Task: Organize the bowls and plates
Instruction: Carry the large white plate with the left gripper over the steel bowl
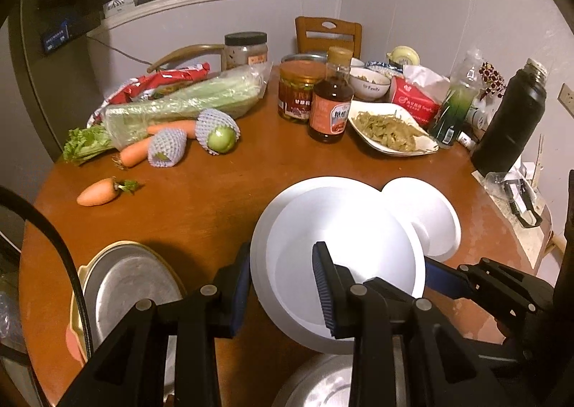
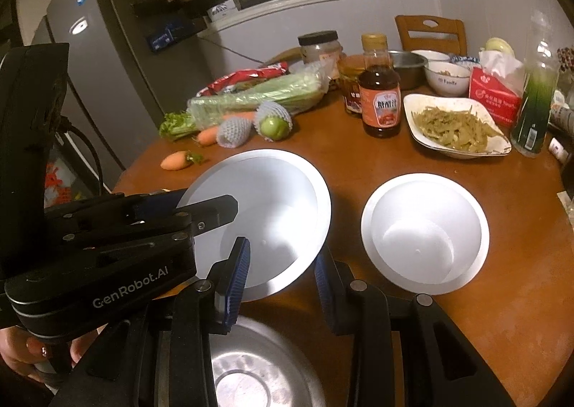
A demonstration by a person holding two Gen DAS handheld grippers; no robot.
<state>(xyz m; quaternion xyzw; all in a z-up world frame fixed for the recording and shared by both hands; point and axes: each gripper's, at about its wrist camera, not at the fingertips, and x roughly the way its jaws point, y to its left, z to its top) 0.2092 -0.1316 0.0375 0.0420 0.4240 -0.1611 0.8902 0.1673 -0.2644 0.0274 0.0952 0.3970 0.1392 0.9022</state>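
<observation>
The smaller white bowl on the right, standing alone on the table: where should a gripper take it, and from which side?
Take the smaller white bowl by its wide flat rim, probably at the near edge, coming from the table's front side. The bowl stands upright, apart from the larger white bowl, so one finger can go inside and one under the rim. The right gripper is nearest and open.

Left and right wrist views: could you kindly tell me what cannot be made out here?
- Left wrist: small bowl, near side hidden behind big bowl.
- Left wrist: big bowl's near rim, behind left gripper.
- Right wrist: metal pan, cut off by bottom edge and right gripper.
- Left wrist: jar label, too blurred to read.
</observation>
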